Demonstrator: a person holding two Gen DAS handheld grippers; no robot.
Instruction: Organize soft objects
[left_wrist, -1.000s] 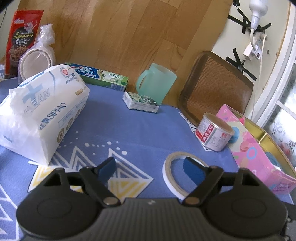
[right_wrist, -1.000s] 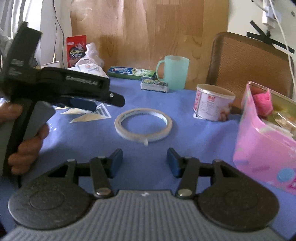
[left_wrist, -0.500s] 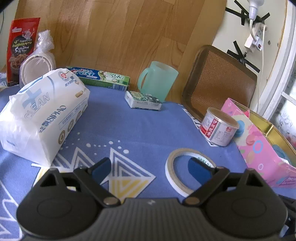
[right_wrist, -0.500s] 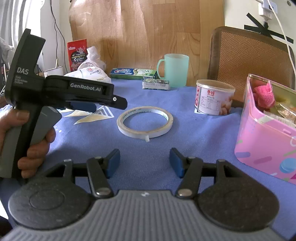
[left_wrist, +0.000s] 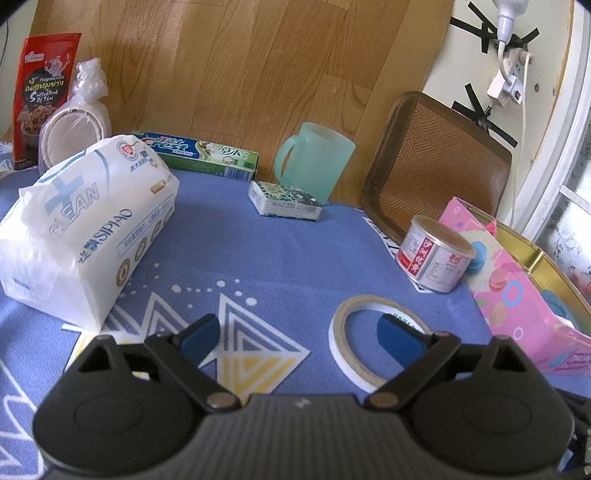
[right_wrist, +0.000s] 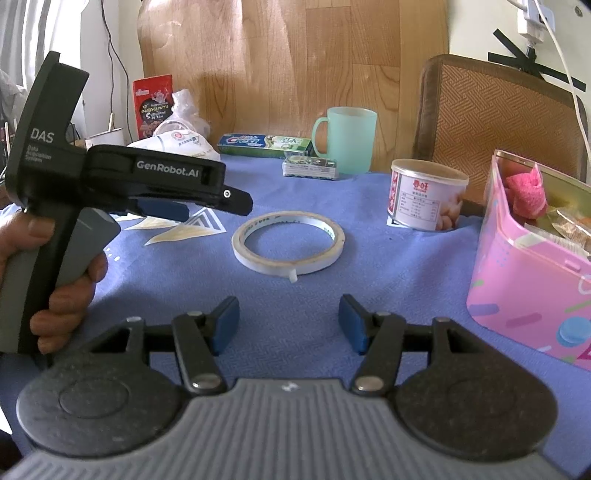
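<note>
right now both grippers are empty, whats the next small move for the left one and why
Probably swing the left gripper left toward the tissue pack. Its jaws stand open and empty above the blue cloth, the pack is the nearest soft item lying loose, and the pink box already holds a pink soft thing.

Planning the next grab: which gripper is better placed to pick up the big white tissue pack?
Left. The white plastic-wrapped tissue pack lies close ahead-left of the open left gripper. From the right gripper, also open, it sits far across the blue tablecloth, behind the left gripper.
</note>
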